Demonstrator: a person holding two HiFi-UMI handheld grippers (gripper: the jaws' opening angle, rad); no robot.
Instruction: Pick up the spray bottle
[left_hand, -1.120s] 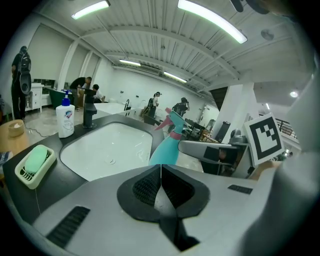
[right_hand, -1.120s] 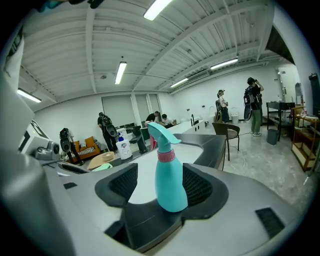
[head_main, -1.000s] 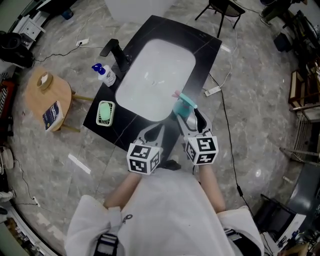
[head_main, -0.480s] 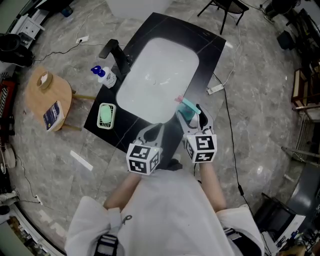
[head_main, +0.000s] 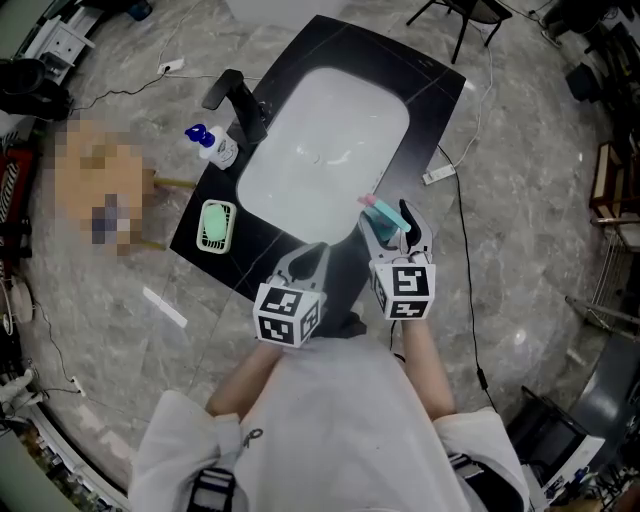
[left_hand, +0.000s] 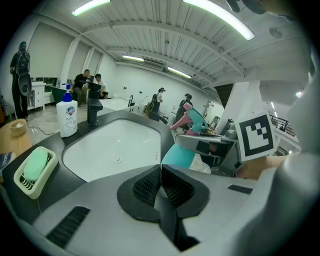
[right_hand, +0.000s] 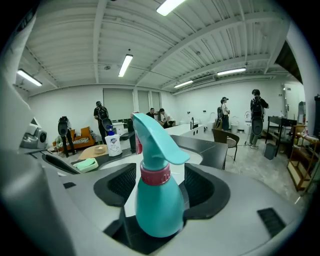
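The spray bottle (head_main: 384, 214) stands upright at the near right rim of the white sink (head_main: 325, 130) in the black desk (head_main: 425, 85). It is between the widely parted jaws of the right gripper (head_main: 391, 224). Just left of it, at the sink's near edge, the left gripper (head_main: 309, 258) has its jaws pressed together on nothing.

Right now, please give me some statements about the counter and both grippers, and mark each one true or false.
The spray bottle stands between the right gripper's jaws. True.
The left gripper holds the soap dish. False: its jaws are together on nothing, and the dish lies on the counter.
The soap dispenser stands beside the faucet. True.
The spray bottle's collar is yellow. False: it is pink.
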